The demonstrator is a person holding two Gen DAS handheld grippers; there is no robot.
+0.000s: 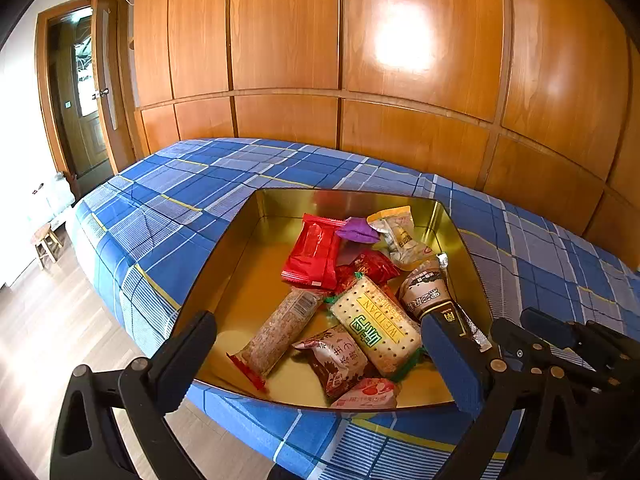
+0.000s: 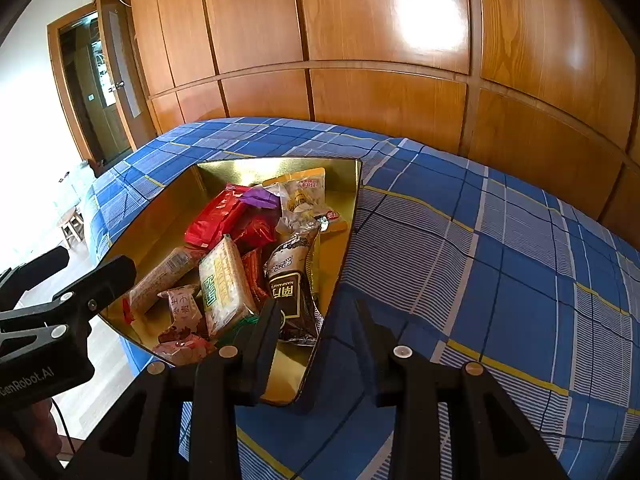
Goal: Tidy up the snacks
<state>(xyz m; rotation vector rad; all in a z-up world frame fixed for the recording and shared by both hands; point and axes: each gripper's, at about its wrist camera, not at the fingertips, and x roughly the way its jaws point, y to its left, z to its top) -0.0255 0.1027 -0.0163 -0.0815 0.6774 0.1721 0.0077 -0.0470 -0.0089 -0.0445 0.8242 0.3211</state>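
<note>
Snacks (image 1: 360,300) fill the tin (image 1: 240,280) between open left tongs (image 1: 320,360).

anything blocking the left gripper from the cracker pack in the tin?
Nothing visible. The left gripper is open above the gold tin's near rim, and the WEIDAN cracker pack lies on top of the pile, uncovered. The brown pouch sits close beside it on the right.

Glossy gold metal tray (image 1: 240,272) on a matt checked cloth bedspread (image 1: 168,200). Shiny plastic snack wrappers (image 1: 312,256). Varnished wooden wardrobe panels (image 1: 280,40) reflect light. Matt black plastic tool (image 1: 320,356).
</note>
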